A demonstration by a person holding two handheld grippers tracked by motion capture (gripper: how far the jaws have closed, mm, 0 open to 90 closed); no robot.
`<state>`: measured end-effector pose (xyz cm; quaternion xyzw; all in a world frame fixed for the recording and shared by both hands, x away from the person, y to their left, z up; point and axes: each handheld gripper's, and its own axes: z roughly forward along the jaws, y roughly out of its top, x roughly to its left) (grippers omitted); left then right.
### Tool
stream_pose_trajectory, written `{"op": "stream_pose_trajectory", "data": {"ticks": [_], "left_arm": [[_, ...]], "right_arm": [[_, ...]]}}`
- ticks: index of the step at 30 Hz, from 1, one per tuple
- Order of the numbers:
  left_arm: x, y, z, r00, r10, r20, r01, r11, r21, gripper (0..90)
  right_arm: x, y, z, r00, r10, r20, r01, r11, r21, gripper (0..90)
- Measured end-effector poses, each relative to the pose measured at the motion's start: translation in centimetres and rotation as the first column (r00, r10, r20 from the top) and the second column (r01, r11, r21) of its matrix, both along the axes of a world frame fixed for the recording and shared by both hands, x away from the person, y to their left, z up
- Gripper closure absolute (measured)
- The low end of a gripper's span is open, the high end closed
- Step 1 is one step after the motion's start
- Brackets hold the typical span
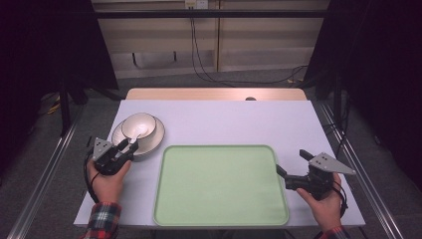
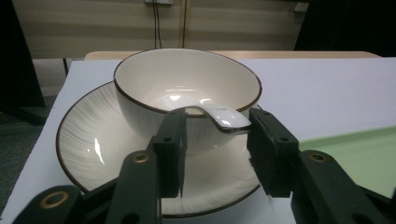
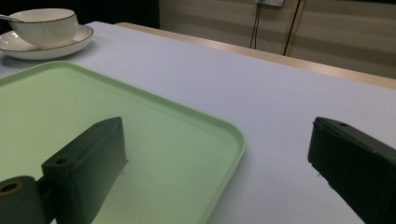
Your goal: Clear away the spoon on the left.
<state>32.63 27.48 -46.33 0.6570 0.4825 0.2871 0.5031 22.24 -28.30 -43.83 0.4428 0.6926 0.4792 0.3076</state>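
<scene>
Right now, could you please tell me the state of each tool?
Left tool: open, jaws astride the white ceramic spoon handle over the bowl's rim, not visibly pressing.
Right tool: open, holding nothing.

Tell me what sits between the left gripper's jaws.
The white spoon's handle, jutting over the bowl rim, lies between the left gripper jaws, seen in the left gripper view.

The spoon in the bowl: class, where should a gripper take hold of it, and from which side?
Grip the spoon by its flat handle end, which overhangs the bowl rim on the near side. Come from there, as the left gripper does, jaws either side of the handle.
</scene>
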Motion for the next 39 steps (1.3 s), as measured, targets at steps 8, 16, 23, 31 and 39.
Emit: {"op": "stream_pose_trajectory", "data": {"ticks": [8, 16, 23, 31, 39], "left_arm": [[0.05, 0.04, -0.09, 1.0000, -0.003, -0.004, 0.003, 0.9999, -0.010, 62.3], [0.10, 0.12, 0.05, 1.0000, -0.008, 0.004, 0.008, 0.9997, -0.025, 65.9], [0.36, 0.10, 0.16, 0.9999, -0.004, 0.015, 0.004, 0.9997, -0.023, 68.7], [0.43, 0.25, 0.09, 0.9999, 0.003, 0.015, -0.003, 0.9995, -0.031, 73.3], [0.63, 0.33, 0.33, 0.9996, -0.006, 0.029, 0.007, 0.9986, -0.053, 81.4]], "right_arm": [[0.00, 0.05, -0.01, 0.9999, 0.016, -0.001, -0.016, 1.000, -0.002, 3.8], [-0.04, 0.04, 0.01, 0.9999, 0.012, -0.002, -0.012, 1.000, -0.002, 4.1], [-0.10, 0.02, 0.05, 0.9999, 0.011, -0.003, -0.011, 1.000, 0.000, 4.2], [-0.12, -0.03, 0.03, 0.9999, 0.011, -0.005, -0.011, 1.000, -0.005, 4.3], [-0.15, -0.01, 0.04, 0.9999, 0.013, -0.006, -0.013, 1.000, 0.000, 4.4]]}}
